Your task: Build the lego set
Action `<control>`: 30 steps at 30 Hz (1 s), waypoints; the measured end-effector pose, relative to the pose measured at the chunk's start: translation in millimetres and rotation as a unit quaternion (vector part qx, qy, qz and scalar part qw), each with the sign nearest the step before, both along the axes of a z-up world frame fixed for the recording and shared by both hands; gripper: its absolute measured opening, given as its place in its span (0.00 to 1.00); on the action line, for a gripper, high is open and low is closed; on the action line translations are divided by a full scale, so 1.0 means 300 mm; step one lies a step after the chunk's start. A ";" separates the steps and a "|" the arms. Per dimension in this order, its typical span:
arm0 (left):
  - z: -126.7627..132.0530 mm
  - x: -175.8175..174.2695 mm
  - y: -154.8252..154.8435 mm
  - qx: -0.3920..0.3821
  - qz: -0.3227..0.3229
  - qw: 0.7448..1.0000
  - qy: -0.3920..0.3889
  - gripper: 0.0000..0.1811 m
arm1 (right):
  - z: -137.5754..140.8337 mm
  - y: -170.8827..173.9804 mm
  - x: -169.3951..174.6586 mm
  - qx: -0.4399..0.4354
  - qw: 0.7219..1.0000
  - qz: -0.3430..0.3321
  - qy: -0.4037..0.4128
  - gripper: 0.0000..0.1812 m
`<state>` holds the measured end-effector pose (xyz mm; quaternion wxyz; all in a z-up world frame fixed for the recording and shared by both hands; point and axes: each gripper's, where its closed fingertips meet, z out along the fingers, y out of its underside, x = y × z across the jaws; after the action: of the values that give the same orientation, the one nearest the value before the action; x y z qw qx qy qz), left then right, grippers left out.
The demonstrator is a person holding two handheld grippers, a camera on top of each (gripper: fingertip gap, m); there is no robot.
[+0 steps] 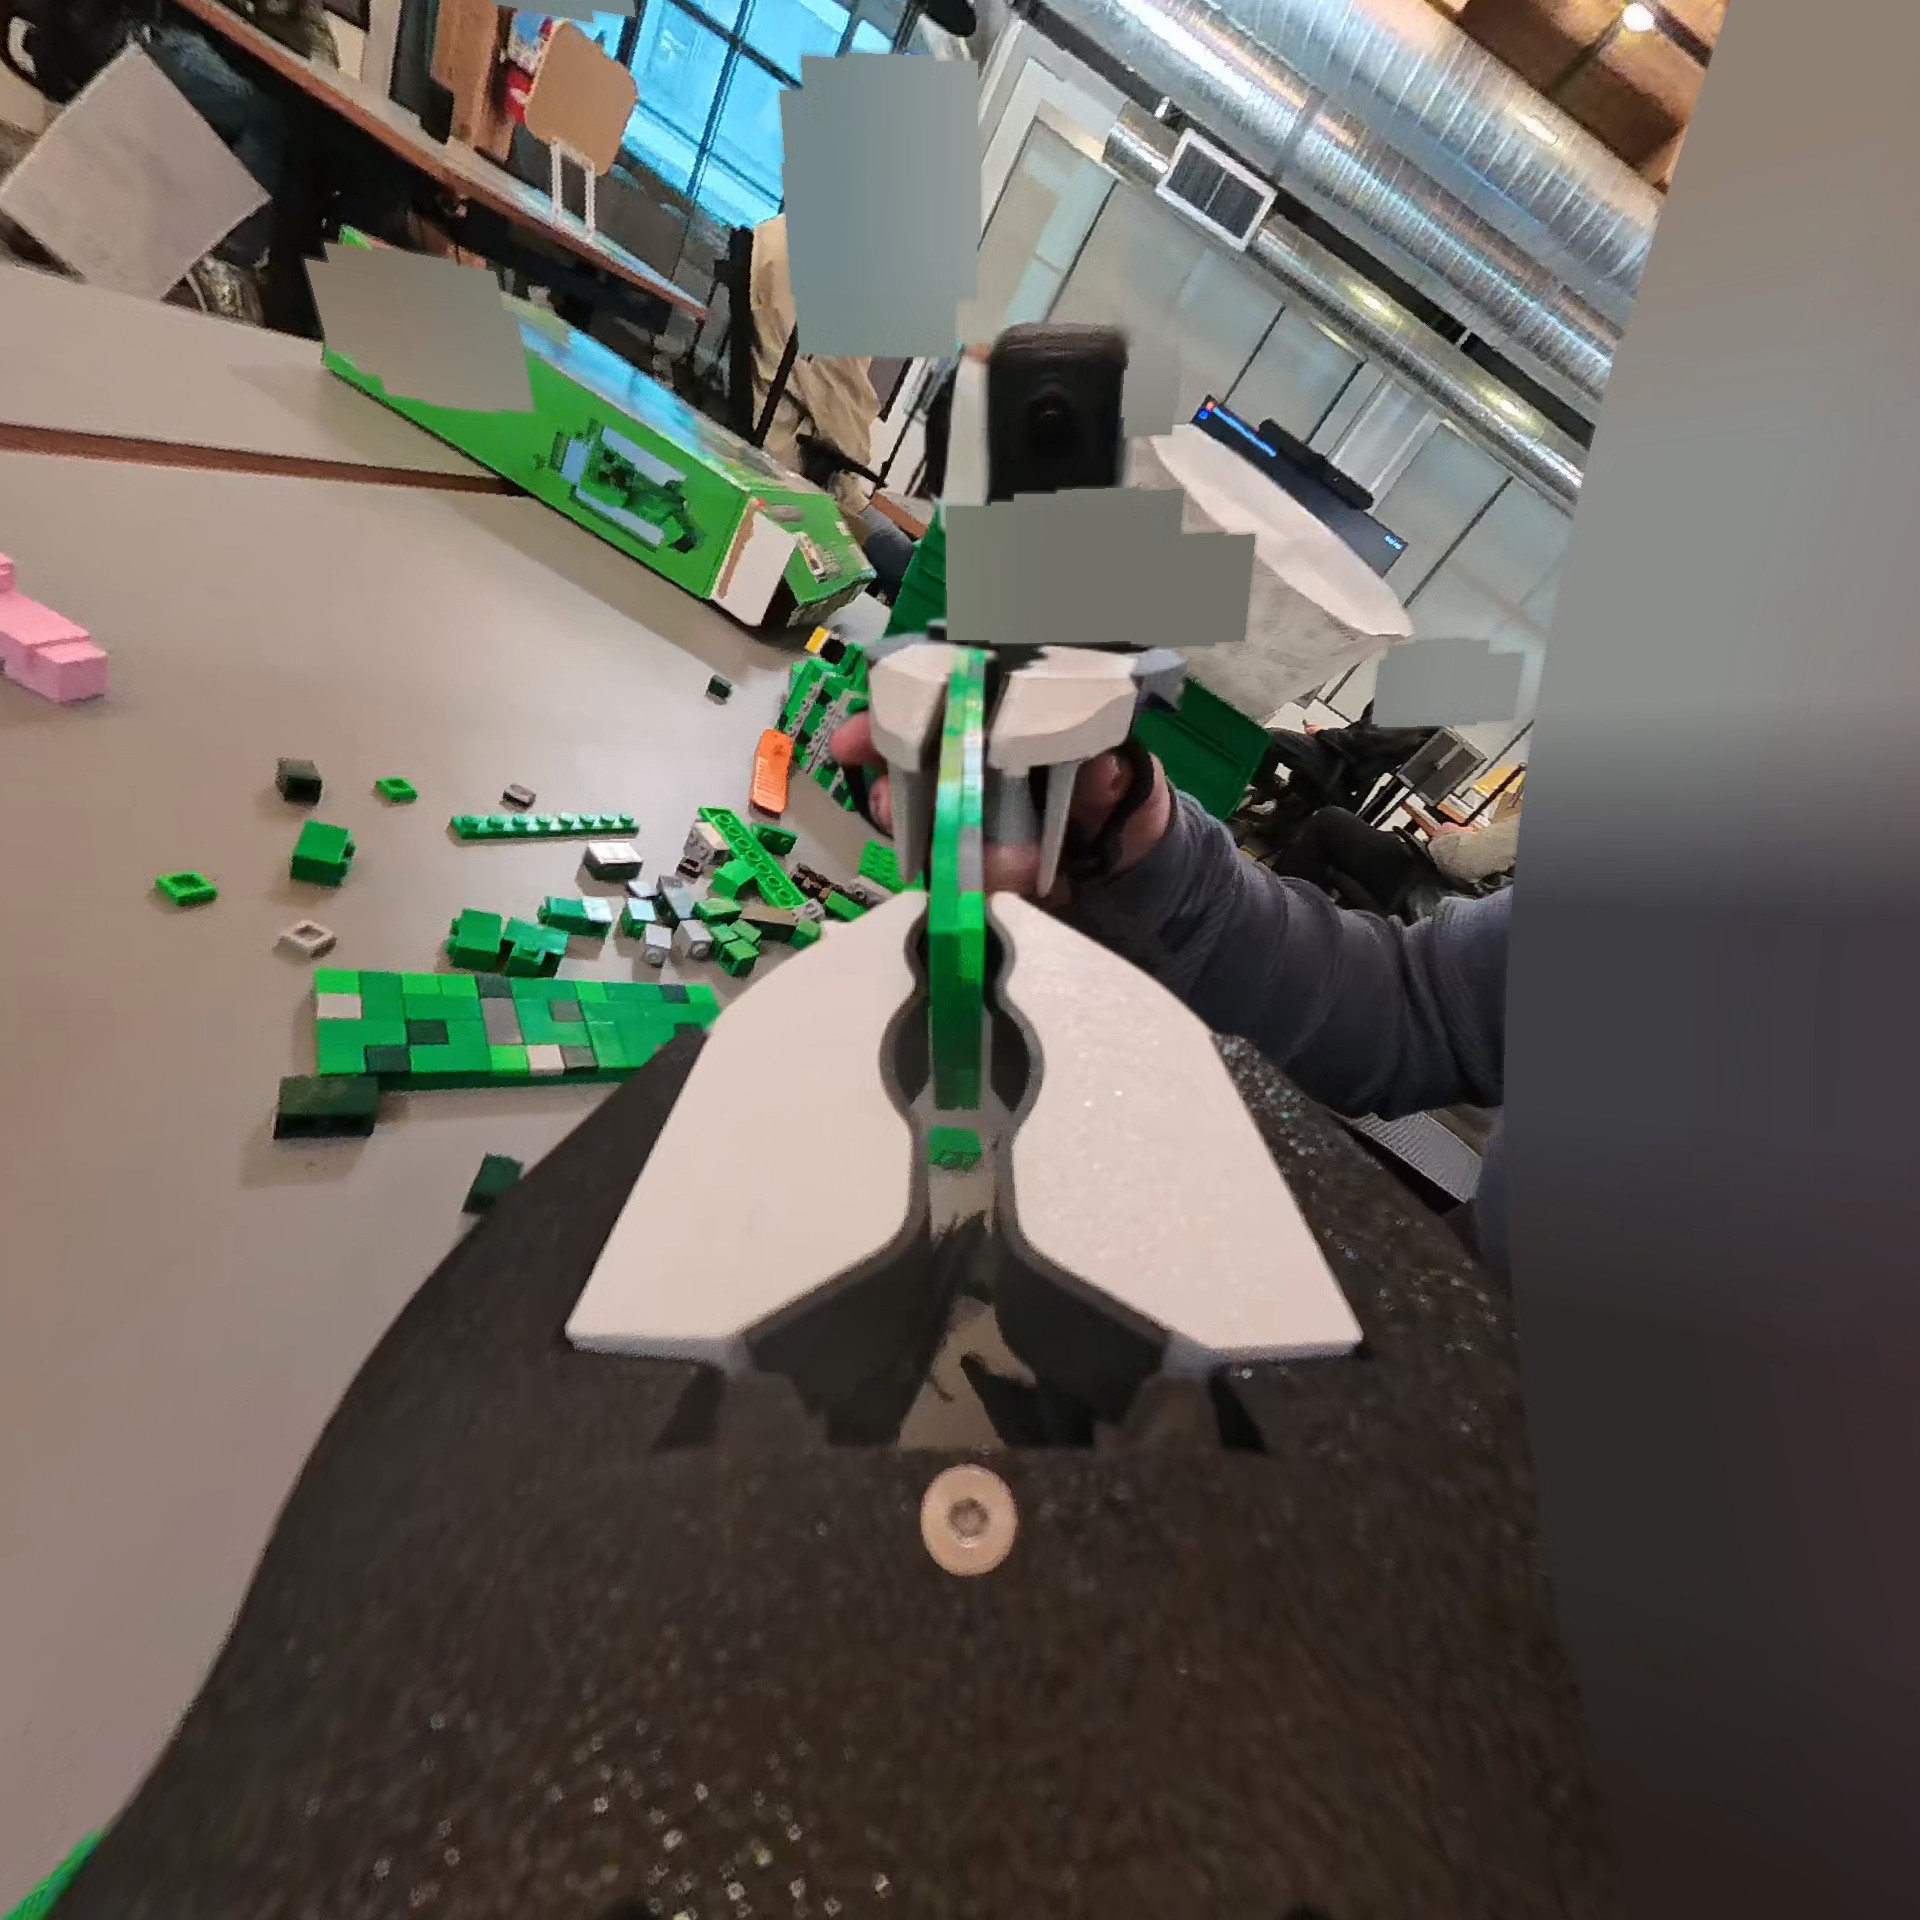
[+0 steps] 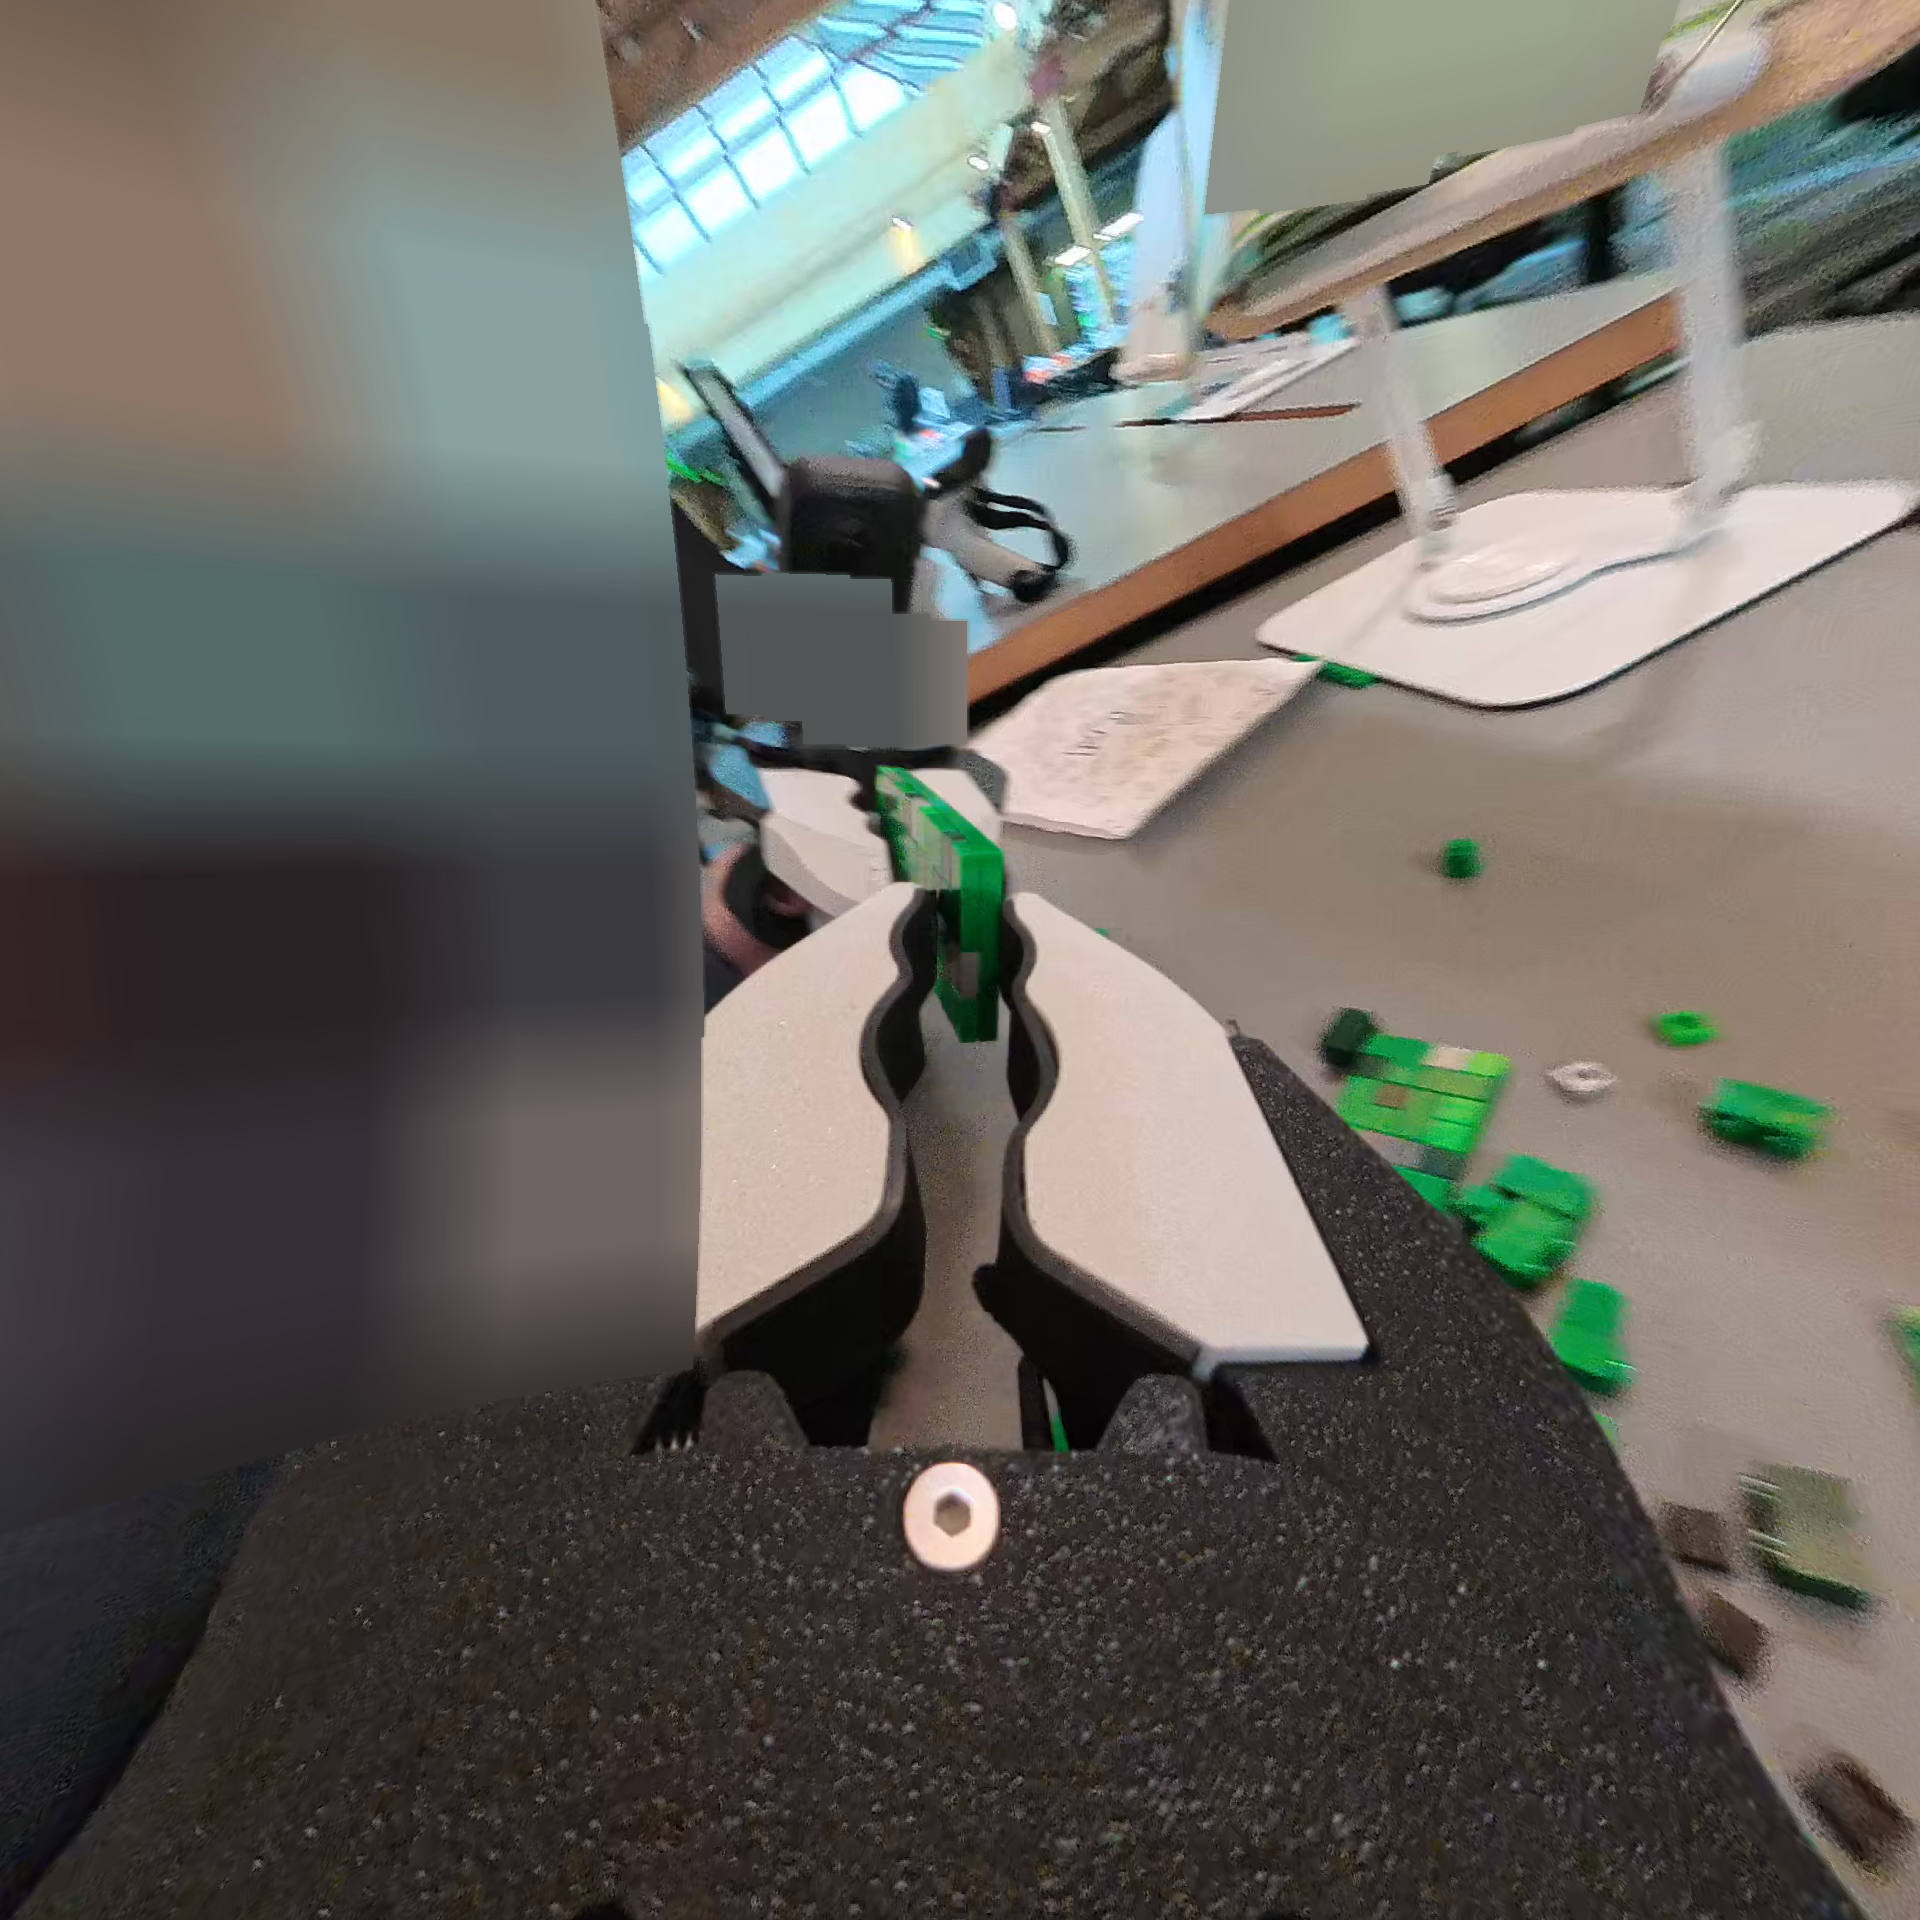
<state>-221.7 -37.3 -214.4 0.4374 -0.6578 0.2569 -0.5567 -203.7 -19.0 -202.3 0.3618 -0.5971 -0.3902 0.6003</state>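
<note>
A flat green lego panel with a few grey tiles [image 1: 956,831] is held edge-on in the air between both grippers. My left gripper [image 1: 956,914] is shut on its near end. My right gripper [image 1: 971,717] faces me from the far side and is shut on the other end, with a hand behind it. In the right wrist view, my right gripper [image 2: 961,914] clamps the same panel [image 2: 971,956], and my left gripper [image 2: 894,831] shows just beyond it.
On the grey table lie a larger green assembled panel [image 1: 499,1029], a pile of loose green and grey bricks [image 1: 675,904], a long green plate [image 1: 540,826], an orange separator tool [image 1: 771,769], the green set box [image 1: 623,468] and a pink build [image 1: 52,644]. A booklet [image 2: 1132,738] and a white lamp base [image 2: 1558,603] sit farther off.
</note>
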 end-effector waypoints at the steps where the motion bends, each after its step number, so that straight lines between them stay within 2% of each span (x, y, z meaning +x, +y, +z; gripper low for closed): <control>1: -0.009 0.001 0.008 -0.010 0.006 1.000 0.003 0.03 | -0.014 0.012 0.002 0.043 0.999 -0.021 -0.022 0.09; 3: -0.034 -0.007 0.031 -0.032 0.029 0.999 0.017 0.03 | -0.043 0.036 0.007 0.145 0.984 -0.064 -0.078 0.22; 5: -0.059 -0.016 0.047 -0.053 0.044 0.997 0.031 0.03 | -0.081 0.055 0.010 0.258 0.949 -0.096 -0.151 0.31; 8: -0.079 -0.017 0.052 -0.092 0.040 0.995 0.024 0.03 | -0.133 0.081 0.011 0.413 0.866 -0.123 -0.253 0.37; 11: -0.099 -0.011 0.046 -0.123 0.027 0.992 0.022 0.03 | -0.164 0.100 0.002 0.515 0.786 -0.132 -0.316 0.43; 14: -0.109 -0.002 0.039 -0.127 0.019 0.991 0.032 0.03 | -0.209 0.095 -0.016 0.571 0.731 -0.111 -0.357 0.41; 16: -0.117 0.005 0.032 -0.130 0.011 0.991 0.040 0.03 | -0.221 0.106 -0.018 0.604 0.691 -0.118 -0.379 0.34; 18: -0.132 0.010 0.028 -0.129 0.008 0.990 0.057 0.04 | -0.221 0.124 -0.009 0.626 0.657 -0.135 -0.396 0.22; 19: -0.140 0.012 0.025 -0.127 0.006 0.990 0.066 0.04 | -0.220 0.127 -0.005 0.630 0.652 -0.140 -0.398 0.19; 24: -0.134 0.026 0.016 -0.081 0.001 0.993 0.081 0.05 | -0.230 0.111 0.002 0.607 0.683 -0.139 -0.383 0.19; 28: -0.107 0.058 0.004 -0.037 -0.006 0.996 0.077 0.19 | -0.246 0.083 -0.012 0.605 0.696 -0.119 -0.367 0.19; 30: -0.113 0.072 -0.003 -0.030 -0.016 0.996 0.082 0.19 | -0.251 0.076 -0.013 0.610 0.698 -0.107 -0.360 0.19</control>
<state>-200.1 -38.1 -248.3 0.3860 -0.7100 0.2850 -0.5155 -207.4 3.9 -277.7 0.5406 -0.4540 -0.7045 -0.0729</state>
